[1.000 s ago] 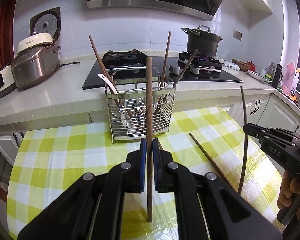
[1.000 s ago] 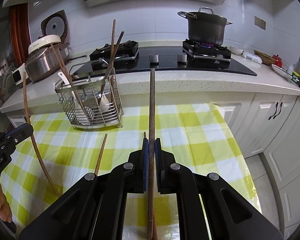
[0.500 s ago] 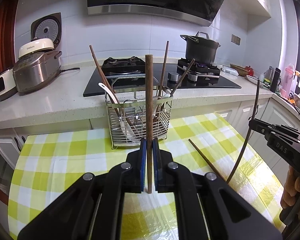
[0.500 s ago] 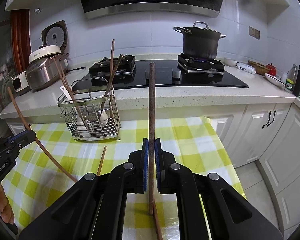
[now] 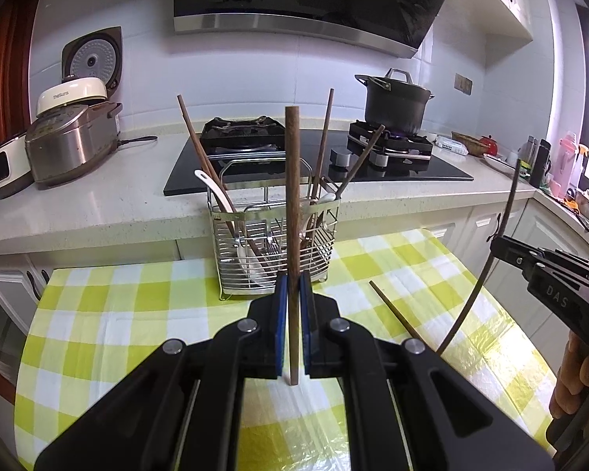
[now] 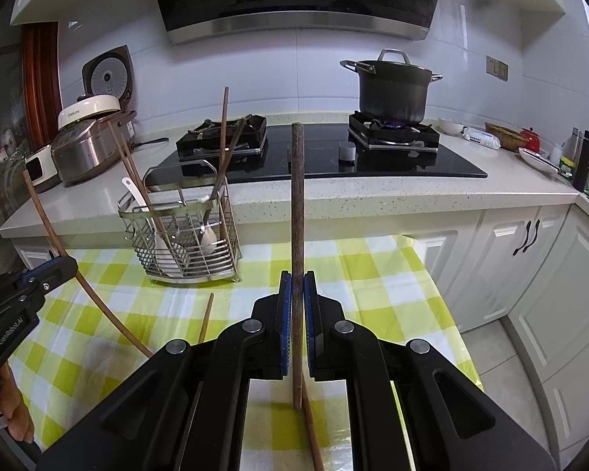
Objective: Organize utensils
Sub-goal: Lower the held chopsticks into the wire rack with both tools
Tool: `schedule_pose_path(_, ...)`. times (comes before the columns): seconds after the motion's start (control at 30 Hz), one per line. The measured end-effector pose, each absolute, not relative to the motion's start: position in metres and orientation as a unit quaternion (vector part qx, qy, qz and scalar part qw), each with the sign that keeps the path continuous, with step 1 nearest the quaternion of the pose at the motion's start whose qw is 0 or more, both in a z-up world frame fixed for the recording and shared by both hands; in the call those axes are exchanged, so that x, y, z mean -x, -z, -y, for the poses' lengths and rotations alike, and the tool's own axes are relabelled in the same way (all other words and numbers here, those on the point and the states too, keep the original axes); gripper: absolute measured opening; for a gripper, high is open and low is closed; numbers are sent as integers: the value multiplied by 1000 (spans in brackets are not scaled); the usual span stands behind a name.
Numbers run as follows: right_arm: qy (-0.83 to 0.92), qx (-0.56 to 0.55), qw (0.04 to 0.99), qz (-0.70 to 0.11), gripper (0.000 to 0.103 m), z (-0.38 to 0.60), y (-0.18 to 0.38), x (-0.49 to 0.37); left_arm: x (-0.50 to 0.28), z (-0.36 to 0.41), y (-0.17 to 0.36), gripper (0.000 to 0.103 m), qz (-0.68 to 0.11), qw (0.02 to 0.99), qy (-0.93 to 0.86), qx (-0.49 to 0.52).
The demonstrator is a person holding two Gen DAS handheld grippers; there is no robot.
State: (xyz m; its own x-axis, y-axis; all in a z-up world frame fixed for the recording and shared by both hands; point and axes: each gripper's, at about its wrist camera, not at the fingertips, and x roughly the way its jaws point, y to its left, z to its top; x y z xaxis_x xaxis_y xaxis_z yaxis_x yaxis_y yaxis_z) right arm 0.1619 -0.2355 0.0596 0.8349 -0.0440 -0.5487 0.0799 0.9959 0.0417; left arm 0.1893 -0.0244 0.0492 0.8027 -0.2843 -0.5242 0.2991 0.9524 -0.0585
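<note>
My left gripper is shut on a brown wooden chopstick that stands upright, clear of the cloth. Behind it stands the wire utensil basket, holding several chopsticks and a white spoon. My right gripper is shut on a second, darker chopstick, also upright. Each gripper shows in the other's view: the right gripper at the right edge, the left gripper at the left edge. A loose chopstick lies on the cloth right of the basket. Another loose chopstick lies under my right gripper.
The table wears a yellow-and-white checked cloth. Behind it runs a stone counter with a black hob, a lidded pot over a lit burner and a rice cooker. White cabinets and floor lie to the right.
The right gripper has risen a little with its chopstick, whose lower end now slants away from the cloth. The left gripper still holds its chopstick upright in about the same place.
</note>
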Motion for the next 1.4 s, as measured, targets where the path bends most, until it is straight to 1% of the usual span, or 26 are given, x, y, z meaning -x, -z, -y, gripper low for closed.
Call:
schedule_pose_path(0.3, 25, -25, 964, -262, 7, 217, -84, -169, -196, 17, -77, 7, -245, 956, 158, -14)
schedule_pose_path(0.5, 10, -19, 971, -239, 7, 202, -114, -183, -207, 12, -116, 6, -213, 963, 164, -14)
schedule_pose_path(0.8, -14, -22, 980, -197, 7, 180, -173, -217, -235, 9, -185, 6, -160, 973, 165, -8)
schedule_pose_path(0.97, -20, -33, 983, -179, 7, 169, -199, -244, -258, 20, -208, 6, -139, 976, 165, -14)
schedule_pose_path(1.17, -14, -45, 982, -182, 7, 157, -200, -284, -301, 32, -208, 6, -137, 976, 169, -20)
schedule_pose_path(1.33, -14, -41, 979, -198, 7, 150, -183, -312, -337, 25, -184, 6, -164, 971, 171, -3)
schedule_pose_path(1.4, -18, -46, 975, -216, 7, 150, -170, -326, -348, 22, -171, 6, -179, 969, 173, 3)
